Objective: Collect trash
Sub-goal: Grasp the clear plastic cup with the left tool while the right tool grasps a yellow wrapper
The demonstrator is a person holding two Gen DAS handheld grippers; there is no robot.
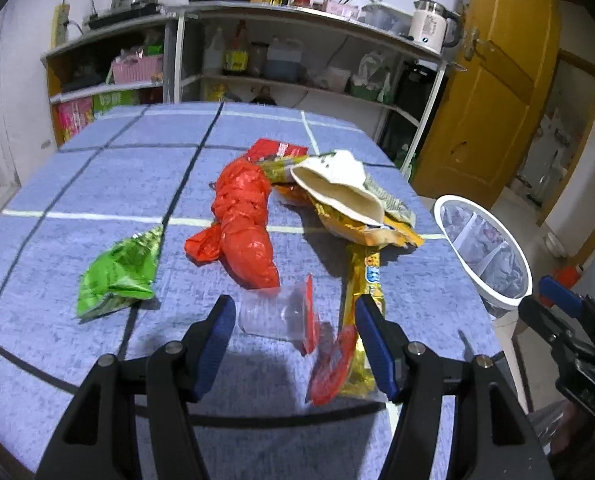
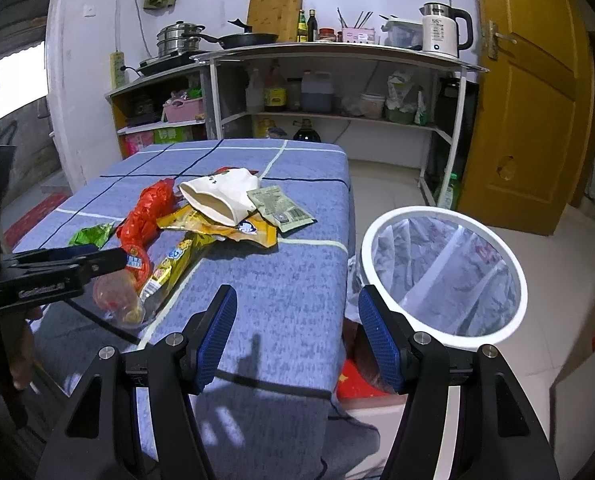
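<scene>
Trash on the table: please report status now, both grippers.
Left gripper open, clear plastic cup between its fingers, not gripped. Right gripper open, empty, near table edge. Bin beside table, path clear.

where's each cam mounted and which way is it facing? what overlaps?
Left wrist: sits on the left gripper, looks forward across the table at a clear cup between its open fingers; right gripper shows at the right edge.
Right wrist: sits on the right gripper, open, facing the table's right edge and the trash bin; left gripper shows at left.
Shared: table, red bag, bin, shelves.
</scene>
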